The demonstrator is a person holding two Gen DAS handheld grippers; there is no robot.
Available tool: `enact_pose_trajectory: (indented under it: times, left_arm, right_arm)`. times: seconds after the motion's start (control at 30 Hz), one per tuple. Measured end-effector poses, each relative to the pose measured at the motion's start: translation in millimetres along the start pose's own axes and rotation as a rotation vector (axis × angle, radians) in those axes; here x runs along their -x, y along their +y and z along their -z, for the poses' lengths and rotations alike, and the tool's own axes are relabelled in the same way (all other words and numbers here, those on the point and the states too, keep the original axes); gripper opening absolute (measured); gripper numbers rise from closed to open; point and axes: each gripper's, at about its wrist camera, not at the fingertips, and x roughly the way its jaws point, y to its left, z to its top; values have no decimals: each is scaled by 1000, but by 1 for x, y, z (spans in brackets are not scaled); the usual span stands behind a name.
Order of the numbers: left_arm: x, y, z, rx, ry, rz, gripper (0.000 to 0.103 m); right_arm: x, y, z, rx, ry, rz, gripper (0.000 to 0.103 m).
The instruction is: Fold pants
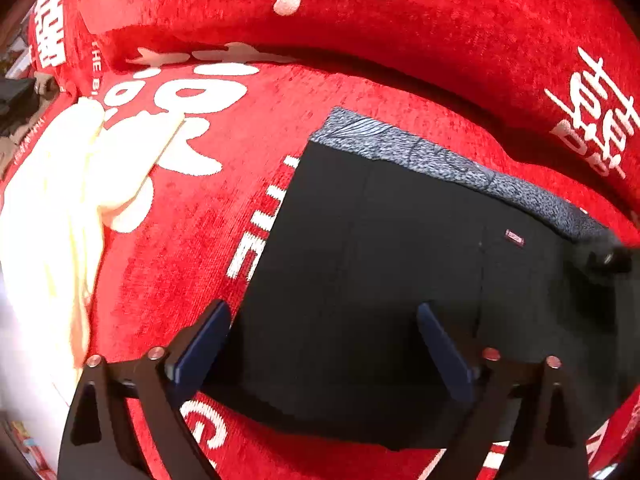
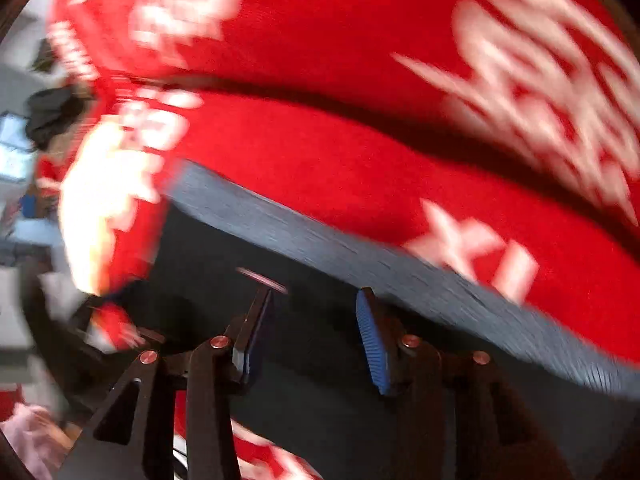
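Pants (image 1: 400, 280): black, grey marled waistband (image 1: 440, 160), lying as a squared dark block centre to lower right of the left wrist view, on the red printed cover (image 1: 192, 260). They look folded at least once already; my guess is one more fold or a final smoothing remains.

Left gripper (image 1: 322, 344): fingers spread wide, nothing between them, poised over the near part of the black cloth. Whether the tips touch it, you cannot tell from here.

Right gripper (image 2: 314, 336): also parted, somewhat narrower, empty, low centre of a badly smeared right wrist view, close to the waistband (image 2: 360, 256).

For you:
- Take both layers at an edge, not only the top one.
- Close both tongs on matching corners before lifting, so the fold lands square.
- Avoid snagging the red cover underneath.
- Keep clear of the cream cloth (image 1: 72, 184) at left of frame.
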Motion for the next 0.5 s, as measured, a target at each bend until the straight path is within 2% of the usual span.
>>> enact_pose_trajectory:
  times: [0.03, 0.07, 0.1, 0.13, 0.17, 0.2, 0.23, 0.27, 0.33, 0.43, 0.5]
  left_arm:
    - [-2, 2, -1, 7, 13, 7, 101]
    - [-2, 4, -2, 11, 24, 16, 101]
    - [0, 2, -3, 0, 28, 6, 101]
    - [2, -1, -4, -20, 25, -12, 101]
    - [5, -6, -4, -45, 18, -37, 101]
    - [10, -13, -4, -79, 11, -69, 100]
    - [16, -22, -3, -114, 1, -88, 100]
    - [25, -32, -1, -140, -14, -78, 100]
    - [39, -52, 4, -178, -31, -47, 100]
    - [51, -101, 17, -252, -18, 30, 100]
    - [50, -136, 30, -300, 3, 85, 100]
  right_arm:
    - [-3, -27, 4, -50, -22, -2, 40]
    - [2, -44, 6, -89, -69, -52, 30]
    - [9, -61, 8, -147, -100, -37, 30]
    - [18, -77, 13, -217, -127, 18, 32]
    - [29, -94, 20, -297, -139, 89, 39]
    - [36, -106, 27, -348, -136, 113, 41]
    - [47, -118, 39, -381, -141, 61, 42]
    - [54, -121, 46, -377, -141, 40, 48]
    - [66, -118, 67, -326, -124, 99, 63]
    - [76, -110, 104, -276, -103, 141, 65]
    - [76, -106, 131, -280, -95, 211, 65]
